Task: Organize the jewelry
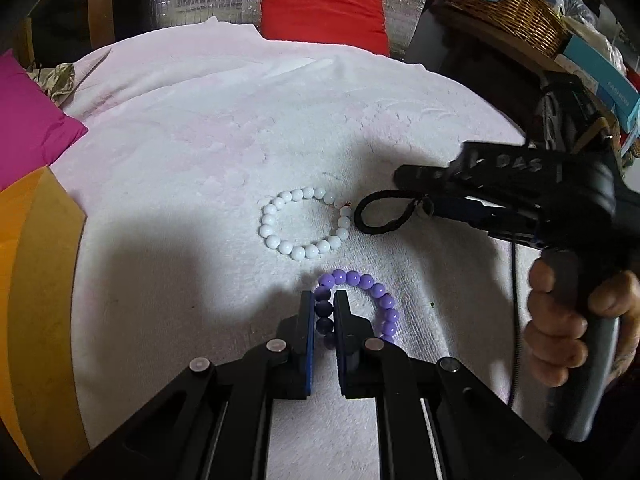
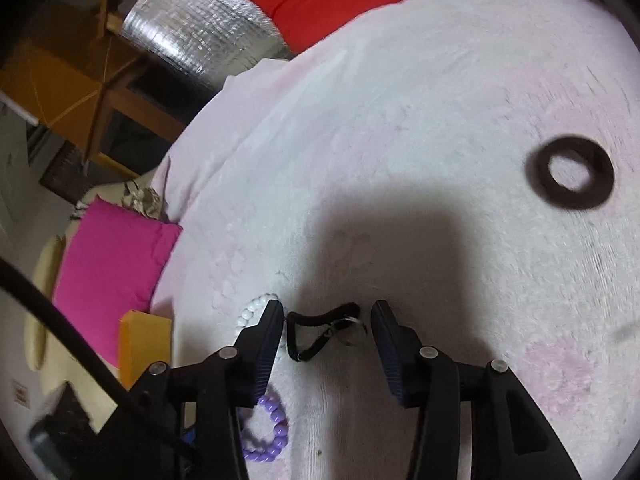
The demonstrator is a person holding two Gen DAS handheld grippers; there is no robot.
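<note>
A purple bead bracelet (image 1: 376,304) lies on the white towel (image 1: 192,184); my left gripper (image 1: 325,300) is shut on its left side. It also shows in the right wrist view (image 2: 272,432). A white bead bracelet (image 1: 304,224) lies just beyond it, partly hidden in the right wrist view (image 2: 252,312). A black cord bracelet with a metal charm (image 1: 384,216) lies right of the white one. My right gripper (image 2: 326,312) is open, its fingers on either side of the black cord bracelet (image 2: 320,332). A dark brown ring-shaped band (image 2: 570,178) lies farther off on the towel.
A pink cushion (image 1: 28,120) and an orange box (image 1: 36,288) sit at the left. A red cushion (image 1: 324,8) lies at the back against silver foil. A wicker basket (image 1: 504,4) and boxes stand at the right.
</note>
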